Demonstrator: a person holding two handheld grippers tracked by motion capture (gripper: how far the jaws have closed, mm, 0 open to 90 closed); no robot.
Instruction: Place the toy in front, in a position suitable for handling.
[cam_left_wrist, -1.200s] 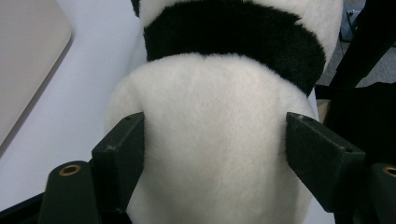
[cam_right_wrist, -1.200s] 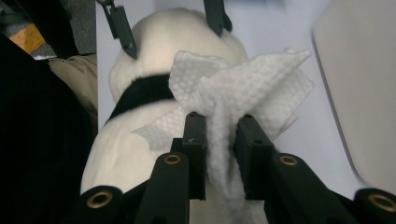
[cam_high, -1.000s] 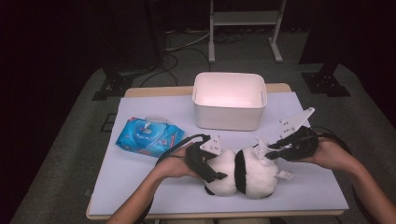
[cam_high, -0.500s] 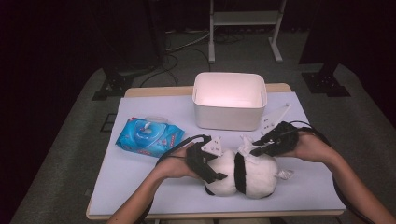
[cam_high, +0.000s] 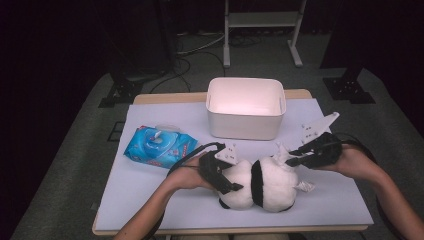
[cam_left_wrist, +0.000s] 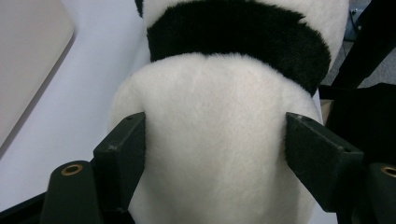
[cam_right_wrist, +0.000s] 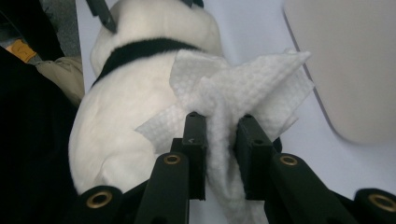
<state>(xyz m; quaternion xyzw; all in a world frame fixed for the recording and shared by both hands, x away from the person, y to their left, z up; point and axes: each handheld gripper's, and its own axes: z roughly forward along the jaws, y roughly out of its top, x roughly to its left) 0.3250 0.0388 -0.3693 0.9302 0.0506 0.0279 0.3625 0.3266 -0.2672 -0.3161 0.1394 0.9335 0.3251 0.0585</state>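
While the plush panda (cam_high: 260, 185) lies on its side near the front edge of the table (cam_high: 165, 200), both grippers bear on it.

Left gripper (cam_high: 220, 172): jaws spread wide and clamped on the panda's white end, one pad pressed into the fur at each side, as the left gripper view shows (cam_left_wrist: 215, 154).

Right gripper (cam_high: 295, 157): jaws nearly together, pinching a crumpled white wipe (cam_right_wrist: 233, 93), which rests against the panda's white fur beside its black band.

White bin (cam_high: 246, 107): stands behind the panda, near the table's far edge, apart from it.

Blue pack of wipes (cam_high: 159, 146): lies flat to the left of the bin, near the left forearm.
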